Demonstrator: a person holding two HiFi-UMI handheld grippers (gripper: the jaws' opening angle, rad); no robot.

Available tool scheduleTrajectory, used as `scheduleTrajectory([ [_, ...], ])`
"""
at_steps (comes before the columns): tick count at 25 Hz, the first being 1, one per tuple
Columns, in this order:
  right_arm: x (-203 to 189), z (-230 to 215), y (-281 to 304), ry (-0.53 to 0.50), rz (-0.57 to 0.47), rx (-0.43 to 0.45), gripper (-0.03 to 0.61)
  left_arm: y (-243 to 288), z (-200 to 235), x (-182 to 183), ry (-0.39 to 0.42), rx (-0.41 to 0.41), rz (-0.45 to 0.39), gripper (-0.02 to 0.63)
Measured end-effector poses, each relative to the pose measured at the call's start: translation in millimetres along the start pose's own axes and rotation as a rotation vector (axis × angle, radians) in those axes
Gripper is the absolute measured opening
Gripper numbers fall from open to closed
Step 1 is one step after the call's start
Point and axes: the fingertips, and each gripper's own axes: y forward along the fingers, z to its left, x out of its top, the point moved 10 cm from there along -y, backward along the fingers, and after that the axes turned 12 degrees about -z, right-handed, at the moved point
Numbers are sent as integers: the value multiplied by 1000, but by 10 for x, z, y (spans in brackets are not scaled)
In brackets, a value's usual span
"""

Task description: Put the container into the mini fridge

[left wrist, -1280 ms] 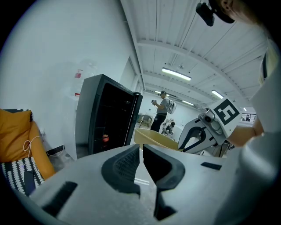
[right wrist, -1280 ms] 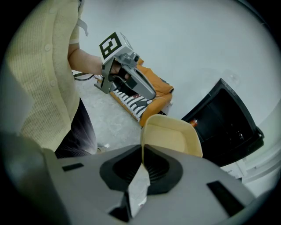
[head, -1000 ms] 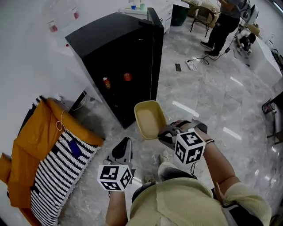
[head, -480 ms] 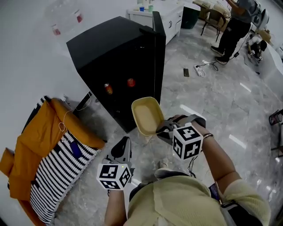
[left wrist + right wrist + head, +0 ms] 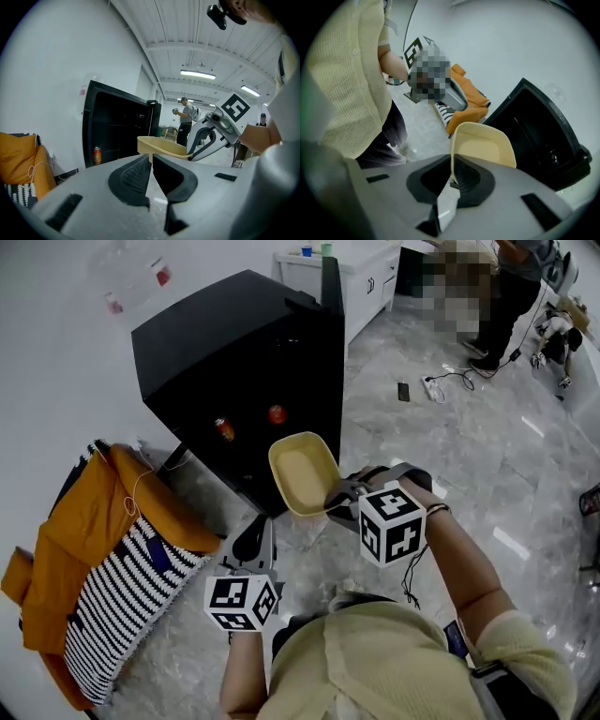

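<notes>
Right gripper view shows the right gripper (image 5: pixel 451 180) clamped on the near rim of the cream container (image 5: pixel 483 149), the thin wall pinched between its pads. Head view puts that container in the air just in front of the open black mini fridge (image 5: pixel 234 352), not inside it, with the fridge door (image 5: pixel 330 292) swung wide. A red can (image 5: pixel 224 429) stands inside the fridge. The left gripper (image 5: pixel 151 160) hangs lower and apart from the container, its jaws pressed together on nothing. An orange cushion (image 5: pixel 75 540) and a striped cloth (image 5: pixel 112 615) lie on the floor (image 5: pixel 450 456) left of the fridge, at the wall's edge.
</notes>
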Motion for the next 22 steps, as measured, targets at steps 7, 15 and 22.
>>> scheduleTrajectory([
  [7, -182, -237, -25, -50, 13, 28, 38, 195, -66, 18, 14, 22, -16, 41],
  [15, -229, -480, -10, -71, 10, 35, 38, 351, -39, 92, 40, 10, -19, 41],
  [22, -196, -817, 57, -88, 17, 13, 38, 560, 113, 112, 47, -6, -32, 41],
])
